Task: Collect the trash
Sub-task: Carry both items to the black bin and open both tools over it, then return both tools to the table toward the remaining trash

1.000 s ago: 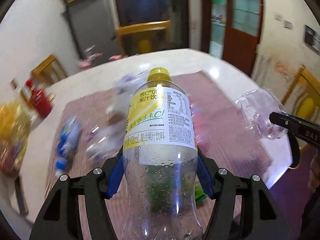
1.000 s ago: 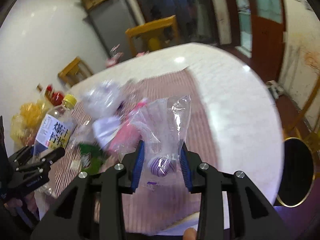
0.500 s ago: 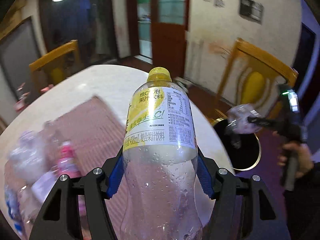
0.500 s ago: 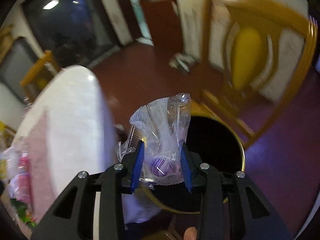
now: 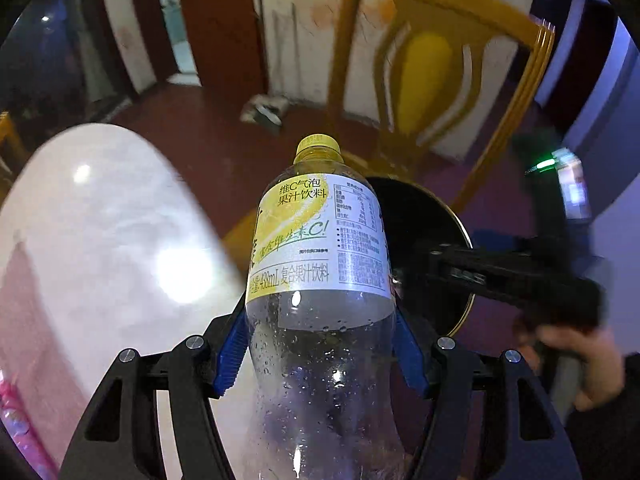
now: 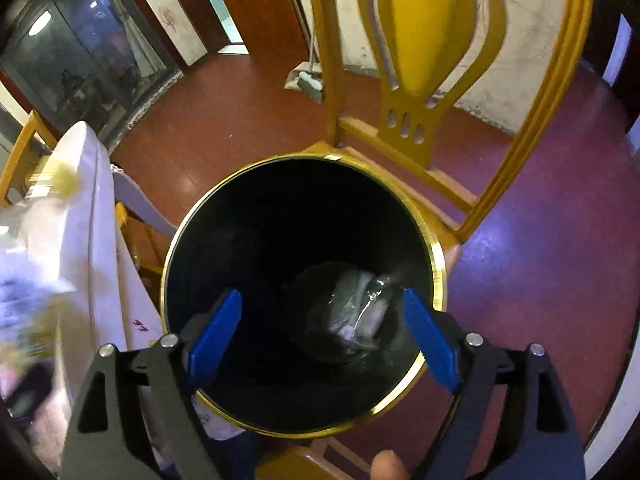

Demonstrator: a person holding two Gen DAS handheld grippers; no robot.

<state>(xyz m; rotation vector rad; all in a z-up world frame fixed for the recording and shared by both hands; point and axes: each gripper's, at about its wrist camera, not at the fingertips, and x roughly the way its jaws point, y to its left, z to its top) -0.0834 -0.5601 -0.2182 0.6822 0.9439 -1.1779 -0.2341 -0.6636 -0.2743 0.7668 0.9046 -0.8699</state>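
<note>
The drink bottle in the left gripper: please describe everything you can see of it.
The drink bottle is clear plastic with a yellow screw cap and a white and yellow label printed in Chinese. It looks almost empty, with droplets inside its wall. It points cap-first away from the camera, clamped at its lower body between the blue pads of the left gripper, above the table's edge.

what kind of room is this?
Likely a home dining room: a white round table, a yellow wooden dining chair, a gold-rimmed black trash bin on red floor.
</note>
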